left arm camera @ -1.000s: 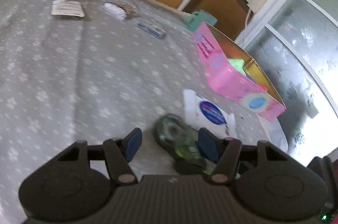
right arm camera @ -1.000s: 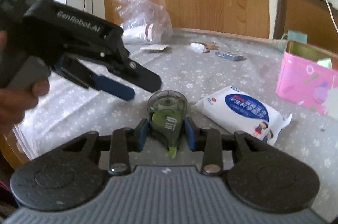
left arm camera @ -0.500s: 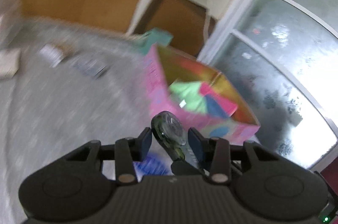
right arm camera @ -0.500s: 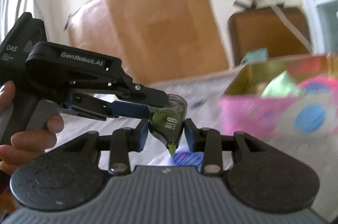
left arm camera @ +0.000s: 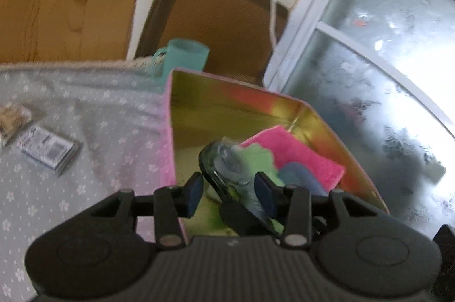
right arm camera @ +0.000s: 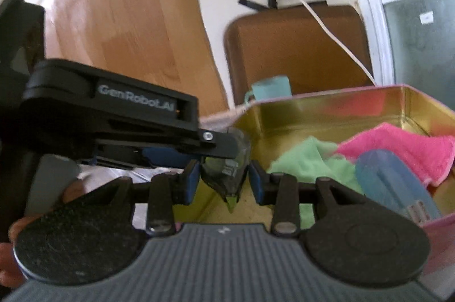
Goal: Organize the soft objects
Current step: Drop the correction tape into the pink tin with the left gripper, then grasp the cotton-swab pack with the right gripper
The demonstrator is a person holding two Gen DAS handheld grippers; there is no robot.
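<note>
Cloths number two, green (right arm camera: 308, 159) and pink (right arm camera: 398, 147), inside one pink tin (left arm camera: 256, 102). One correction-tape dispenser (right arm camera: 226, 174) hangs above it between both grippers; left gripper (left arm camera: 229, 192) and right gripper (right arm camera: 223, 182) stand slightly parted, contact unclear.

Colours and patterns as I read them from my feeds:

- Box (left arm camera: 170, 131): pink outside, shiny gold inside with red and green reflections.
- Cloths in the box: one hot pink (right arm camera: 403, 148), one light green (right arm camera: 307, 159).
- Blue rounded item (right arm camera: 395, 188), lower right of the right wrist frame: pale blue, translucent.
- Tape dispenser (right arm camera: 227, 174): smoky clear shell, green inside, green tip.
- Fingers (left arm camera: 194, 193): dark blue pads on black arms.
- Bench cover (left arm camera: 85, 108): grey with small white flowers.
- Cup (left arm camera: 184, 57), upper centre: teal.
- Chair back (left arm camera: 216, 17): brown.
- Packet (left arm camera: 48, 151), left of frame: white and blue print.
- Other gripper's body (right arm camera: 113, 117): black, white lettering.
</note>
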